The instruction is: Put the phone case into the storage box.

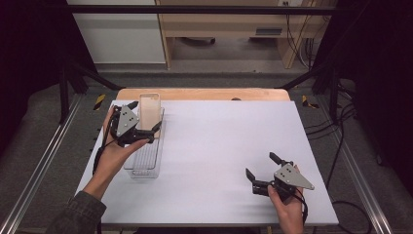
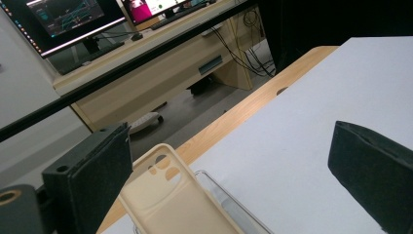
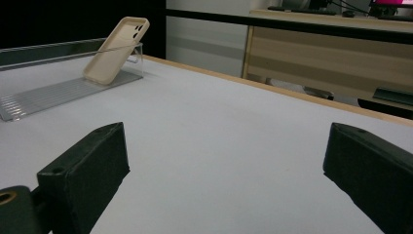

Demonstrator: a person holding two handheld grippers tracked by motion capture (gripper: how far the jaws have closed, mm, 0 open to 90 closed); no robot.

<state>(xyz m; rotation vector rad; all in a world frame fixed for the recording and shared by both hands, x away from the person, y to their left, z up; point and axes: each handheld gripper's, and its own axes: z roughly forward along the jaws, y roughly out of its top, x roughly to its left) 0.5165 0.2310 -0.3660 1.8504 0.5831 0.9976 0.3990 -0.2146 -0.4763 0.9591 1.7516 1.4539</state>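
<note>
A beige phone case leans upright against the far end wall of a clear ribbed plastic tray on the left of the white table. My left gripper hovers over the tray's far half, open, its jaws on either side of the case without touching it. In the left gripper view the case and the tray's rim lie low between the wide-apart jaws of the left gripper. My right gripper is open near the front right, empty. The right gripper view has the right gripper facing the distant case and tray.
The white mat covers the table, with a wooden strip along its far edge. A black frame bar crosses above the back. Behind stand a wooden desk and monitors. Metal rails run along both sides.
</note>
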